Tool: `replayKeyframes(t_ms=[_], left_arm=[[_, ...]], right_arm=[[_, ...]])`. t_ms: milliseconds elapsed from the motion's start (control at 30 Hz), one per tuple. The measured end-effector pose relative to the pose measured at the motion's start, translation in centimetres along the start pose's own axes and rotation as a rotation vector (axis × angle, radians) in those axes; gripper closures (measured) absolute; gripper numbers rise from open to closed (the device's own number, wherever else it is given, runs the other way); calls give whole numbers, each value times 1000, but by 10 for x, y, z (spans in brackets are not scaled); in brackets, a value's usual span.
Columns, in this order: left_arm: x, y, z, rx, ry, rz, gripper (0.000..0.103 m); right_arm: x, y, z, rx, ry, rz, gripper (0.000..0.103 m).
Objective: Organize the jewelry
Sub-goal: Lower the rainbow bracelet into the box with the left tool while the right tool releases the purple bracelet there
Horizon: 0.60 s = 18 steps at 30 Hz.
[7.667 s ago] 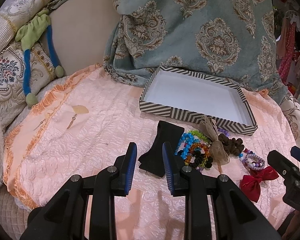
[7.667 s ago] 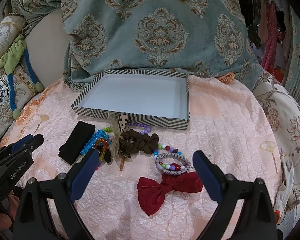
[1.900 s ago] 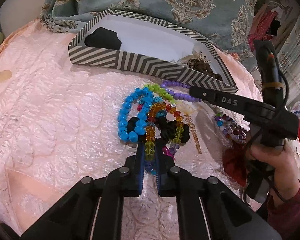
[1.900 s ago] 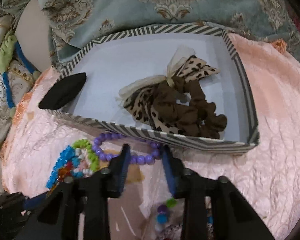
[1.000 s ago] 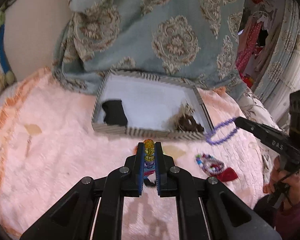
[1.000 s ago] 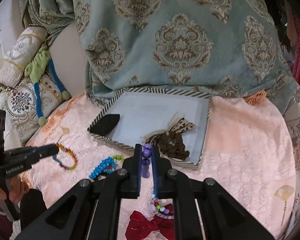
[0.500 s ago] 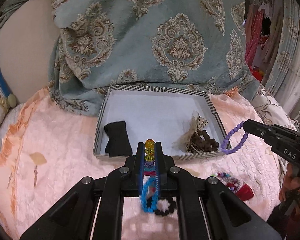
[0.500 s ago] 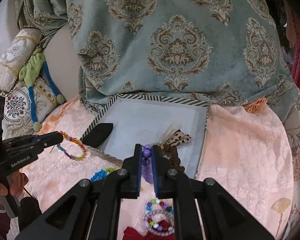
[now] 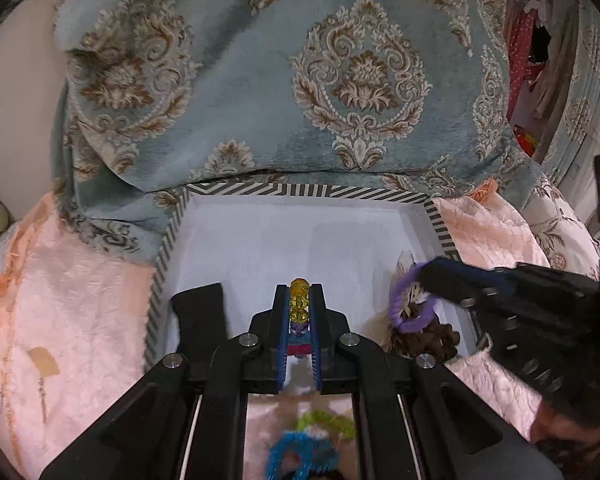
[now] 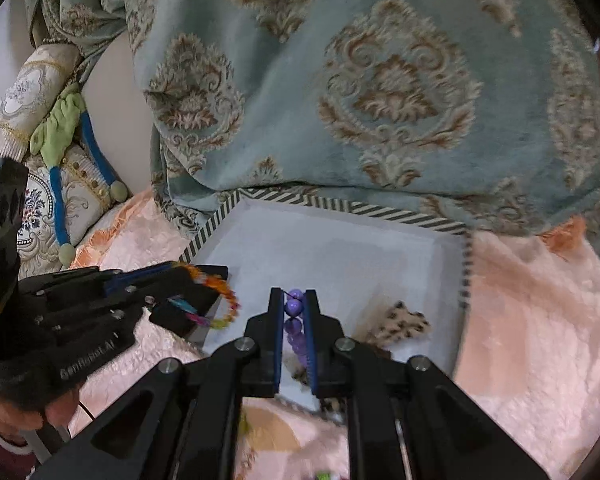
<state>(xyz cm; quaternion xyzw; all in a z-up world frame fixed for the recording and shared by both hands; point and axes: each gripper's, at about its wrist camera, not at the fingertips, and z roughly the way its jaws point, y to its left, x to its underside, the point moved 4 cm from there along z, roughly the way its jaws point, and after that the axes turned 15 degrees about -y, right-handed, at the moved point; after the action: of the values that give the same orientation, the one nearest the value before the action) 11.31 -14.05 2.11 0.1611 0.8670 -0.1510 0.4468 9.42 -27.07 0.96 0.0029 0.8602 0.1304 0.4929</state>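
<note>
My left gripper (image 9: 299, 292) is shut on an amber and multicolour bead bracelet (image 9: 299, 304) and holds it over the front of the striped tray (image 9: 300, 192). The bracelet also shows in the right wrist view (image 10: 224, 300). My right gripper (image 10: 294, 300) is shut on a purple bead bracelet (image 10: 293, 307), hanging above the tray's right part; it shows in the left wrist view (image 9: 400, 304). Inside the tray lie a black hair band (image 9: 200, 312), a brown scrunchie (image 9: 432, 340) and a leopard-print bow (image 10: 404, 320).
The tray sits on a pink quilted cover (image 9: 80, 280), against a teal damask blanket (image 9: 300, 80). A blue bead bracelet (image 9: 296, 456) and a green one (image 9: 324, 424) lie on the cover below my left gripper. Patterned cushions (image 10: 40, 184) are at the left.
Both grippers have moved forward with their bracelets and now hang over the tray. The tray looks larger and closer in both views.
</note>
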Motion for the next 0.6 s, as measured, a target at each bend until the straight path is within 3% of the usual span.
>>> replayKeyframes(t_ms=[167,300,600], left_arm=[[17,14,32,-31,52,-27,103],[36,30,51,-71,100,-43,103],[47,45,56,-120,117,-62,103]], right_arm=[[6,-15,44,6,63,10,94],[17,-38,71,70,101,13,94],[26,-73,93,177,83,65,94]])
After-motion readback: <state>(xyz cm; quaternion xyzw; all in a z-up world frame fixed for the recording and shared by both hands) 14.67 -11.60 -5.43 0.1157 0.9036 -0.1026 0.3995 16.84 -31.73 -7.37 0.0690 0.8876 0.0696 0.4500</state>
